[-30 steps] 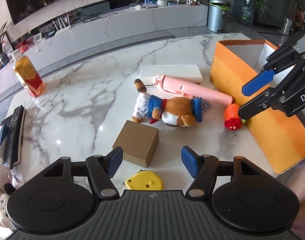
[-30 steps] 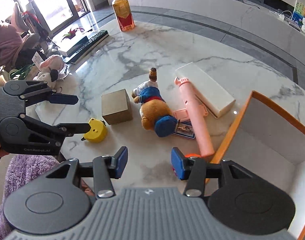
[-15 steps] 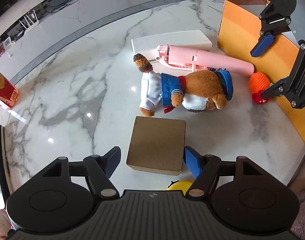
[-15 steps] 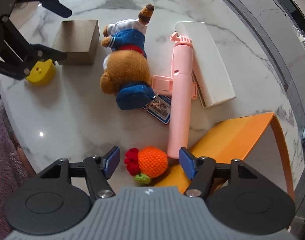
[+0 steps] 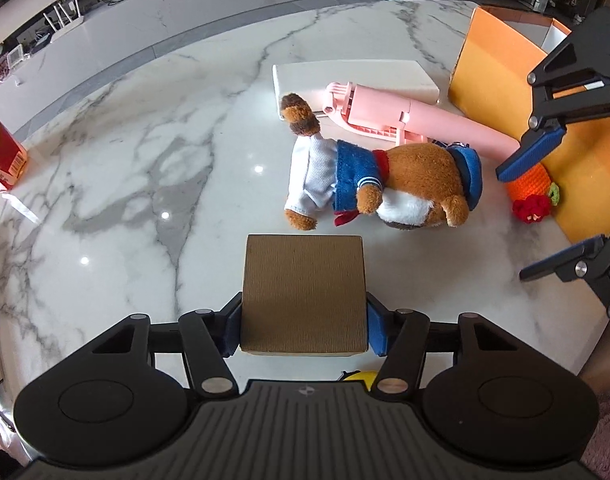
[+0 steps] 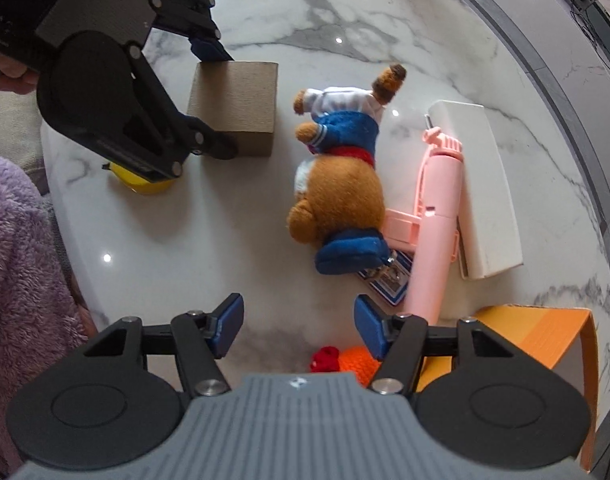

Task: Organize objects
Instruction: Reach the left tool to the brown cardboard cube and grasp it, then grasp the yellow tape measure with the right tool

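gleaming white marble table (image 5: 153, 168); left jaws closing around cardboard box (image 5: 303, 300), right jaws spread.

Brown box (image 5: 303, 292), grey-veined white table (image 5: 145, 168)

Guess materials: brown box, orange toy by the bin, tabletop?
Brown box: likely cardboard, matte, with fine ribbed lines across its top. Orange toy: crocheted yarn, knit loops visible, with a red tuft. Tabletop: marble or marble-look stone, polished, grey-veined and showing sharp light reflections.
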Action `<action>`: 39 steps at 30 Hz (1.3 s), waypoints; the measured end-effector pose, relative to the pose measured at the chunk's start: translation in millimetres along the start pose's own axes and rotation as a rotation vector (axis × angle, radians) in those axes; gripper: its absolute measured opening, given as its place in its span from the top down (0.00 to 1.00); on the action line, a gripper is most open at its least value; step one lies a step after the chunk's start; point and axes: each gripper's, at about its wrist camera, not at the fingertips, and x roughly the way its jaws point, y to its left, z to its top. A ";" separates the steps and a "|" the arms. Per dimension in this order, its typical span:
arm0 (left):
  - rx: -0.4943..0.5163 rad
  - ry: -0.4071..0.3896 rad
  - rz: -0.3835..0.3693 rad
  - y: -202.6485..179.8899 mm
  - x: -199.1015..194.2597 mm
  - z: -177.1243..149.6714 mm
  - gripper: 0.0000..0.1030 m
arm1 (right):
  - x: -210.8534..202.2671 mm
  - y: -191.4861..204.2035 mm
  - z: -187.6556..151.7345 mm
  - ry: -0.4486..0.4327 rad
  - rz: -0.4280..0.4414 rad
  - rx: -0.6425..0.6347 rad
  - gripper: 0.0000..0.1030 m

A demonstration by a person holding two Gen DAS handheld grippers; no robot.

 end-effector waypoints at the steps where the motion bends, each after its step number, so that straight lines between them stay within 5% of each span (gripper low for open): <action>1: -0.014 -0.011 0.006 2.3 -6.2 -1.0 0.34 | -0.8 1.1 3.2 -0.014 0.020 0.004 0.40; 7: -0.064 -0.003 0.026 17.2 -38.8 -22.7 0.34 | 5.0 27.1 27.0 -0.103 0.128 -0.066 0.38; 16: -0.105 0.032 0.063 27.5 -60.2 -70.5 0.34 | 33.0 71.3 57.3 -0.162 0.222 -0.378 0.33; 22: -0.129 0.048 0.053 28.1 -64.2 -85.8 0.34 | 45.7 85.5 66.8 -0.149 0.195 -0.485 0.27; 28: -0.147 0.060 0.067 22.2 -67.0 -93.9 0.34 | 51.0 85.7 67.3 -0.132 0.206 -0.450 0.39; 39: -0.082 -0.013 0.033 -20.7 -103.2 -77.3 0.34 | -5.8 69.5 21.1 -0.192 0.161 -0.314 0.40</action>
